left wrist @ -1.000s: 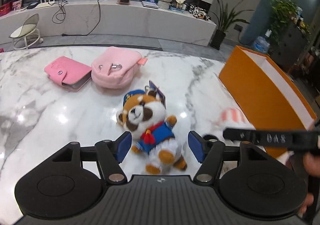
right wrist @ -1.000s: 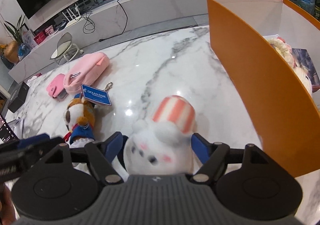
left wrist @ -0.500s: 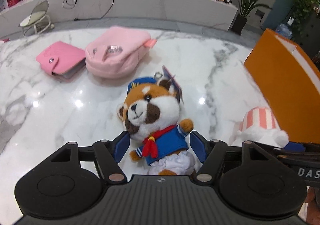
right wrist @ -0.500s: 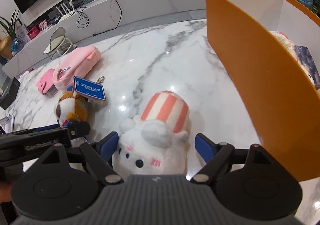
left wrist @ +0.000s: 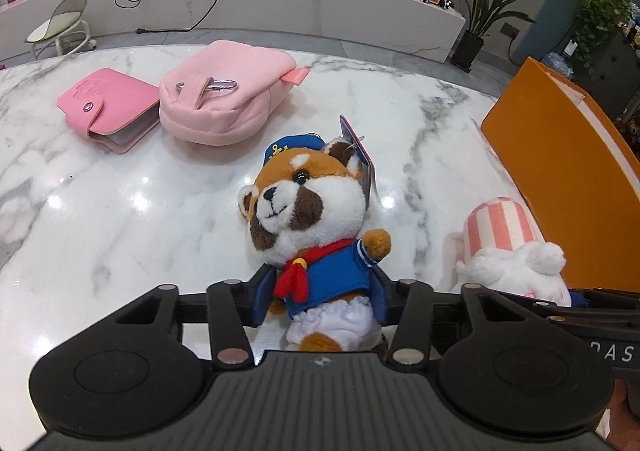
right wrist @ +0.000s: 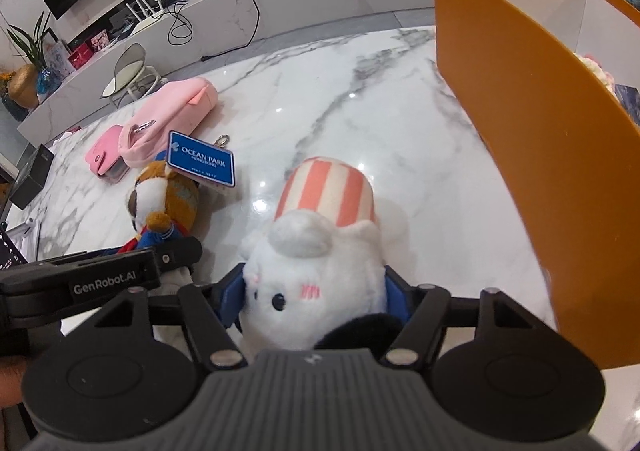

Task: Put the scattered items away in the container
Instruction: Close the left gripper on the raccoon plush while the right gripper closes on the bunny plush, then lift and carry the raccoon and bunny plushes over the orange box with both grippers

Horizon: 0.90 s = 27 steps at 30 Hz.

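**Two soft toys caught at the waist, box close by**

The red panda plush (left wrist: 316, 235) lies on its back near the middle of the marble table (left wrist: 120, 219), its blue jacket and white shorts between the fingers of the left gripper (left wrist: 318, 301). Those fingers are closing and already touch the jacket on both sides. The white bunny plush (right wrist: 316, 275) with its striped pink hat lies just right of the panda, near the table's right side; the right gripper (right wrist: 314, 301) is closing on its body, the blue pads pressed into the fur at either cheek.

Both toys look light, soft and squashy, so they should give under the pads rather than slip; the stuffed torso seems the firmest hold, better than limbs, hat or the panda's blue hang tag (right wrist: 201, 164), which could dangle and snag.

The orange box (right wrist: 520, 155) stands beside the bunny at the right edge, its wall tall and something already inside. Each toy will probably need a clear lift over that rim. Toward the far left corner lie a pink pouch (left wrist: 224, 91) and a pink card wallet (left wrist: 108, 107), well apart from both grippers, with bare marble between.
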Available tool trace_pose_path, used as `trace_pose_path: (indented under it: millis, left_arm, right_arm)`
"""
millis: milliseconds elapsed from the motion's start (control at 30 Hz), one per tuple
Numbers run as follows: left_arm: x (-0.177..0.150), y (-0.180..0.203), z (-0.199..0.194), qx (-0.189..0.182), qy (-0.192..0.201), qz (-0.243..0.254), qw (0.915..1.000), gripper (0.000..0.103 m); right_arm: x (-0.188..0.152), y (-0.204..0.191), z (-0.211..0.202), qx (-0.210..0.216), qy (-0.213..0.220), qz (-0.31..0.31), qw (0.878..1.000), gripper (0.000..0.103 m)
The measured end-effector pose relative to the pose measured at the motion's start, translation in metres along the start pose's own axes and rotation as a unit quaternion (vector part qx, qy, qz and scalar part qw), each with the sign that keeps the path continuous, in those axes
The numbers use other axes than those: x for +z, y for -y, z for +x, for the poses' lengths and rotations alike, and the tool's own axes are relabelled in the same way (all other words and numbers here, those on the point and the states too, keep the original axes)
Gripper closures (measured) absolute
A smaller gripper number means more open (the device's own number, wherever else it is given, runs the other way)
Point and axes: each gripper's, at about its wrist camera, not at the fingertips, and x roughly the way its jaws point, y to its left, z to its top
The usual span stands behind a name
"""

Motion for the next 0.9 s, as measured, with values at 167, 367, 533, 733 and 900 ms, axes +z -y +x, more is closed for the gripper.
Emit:
trace_pose_path:
  millis: [167,367,533,733,900]
  left_arm:
    - [0.004,0.002,-0.006,-0.004,0.003,0.005,1.0000,0.058]
    - [0.008,0.007,-0.017,-0.004,0.010,0.011,0.9999,0.064]
    - [0.011,0.013,-0.028,-0.003,0.019,0.017,0.9997,0.064]
    - [0.016,0.028,-0.049,-0.011,0.039,0.031,0.9987,0.064]
    - [0.021,0.044,-0.069,-0.018,0.061,0.045,0.9970,0.064]
  right_arm:
    - [-0.001,0.000,-0.004,-0.001,0.004,0.001,1.000,0.035]
    - [0.001,-0.001,-0.020,0.004,0.022,0.003,1.000,0.035]
    - [0.004,-0.006,-0.039,0.009,0.044,-0.002,0.999,0.035]
    - [0.008,-0.009,-0.069,0.011,0.073,-0.010,0.997,0.035]
    - [0.008,-0.006,-0.099,0.009,0.099,-0.013,0.995,0.035]
